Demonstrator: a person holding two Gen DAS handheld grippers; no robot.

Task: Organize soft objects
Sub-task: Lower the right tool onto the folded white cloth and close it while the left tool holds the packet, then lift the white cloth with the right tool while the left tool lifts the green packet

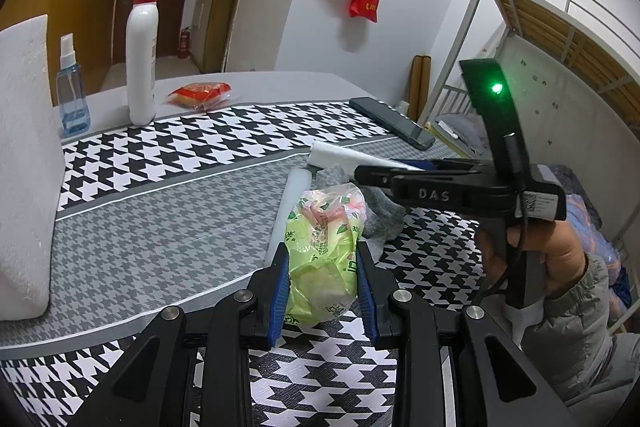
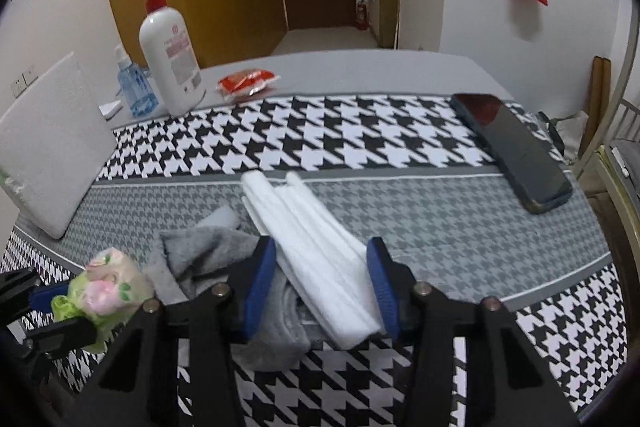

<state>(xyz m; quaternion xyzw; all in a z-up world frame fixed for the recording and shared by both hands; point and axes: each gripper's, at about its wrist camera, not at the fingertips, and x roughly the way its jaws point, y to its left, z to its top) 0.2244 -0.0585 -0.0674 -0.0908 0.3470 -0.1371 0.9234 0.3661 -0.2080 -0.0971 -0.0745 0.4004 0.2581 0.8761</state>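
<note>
- Left gripper (image 1: 323,289) of mine pinches the green floral packet (image 1: 324,255) between both blue pads, just above the houndstooth cloth (image 1: 200,147).
- Right gripper (image 2: 322,287) brackets the white folded cloth (image 2: 308,239); I think one pad touches it, but I cannot tell if it grips.
- Grey sock (image 2: 208,259) lies just beside, phone (image 2: 512,151) well apart.

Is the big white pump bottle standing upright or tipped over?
Upright. The white pump bottle stands on its base on the table, red pump on top, beside the blue spray bottle.
</note>
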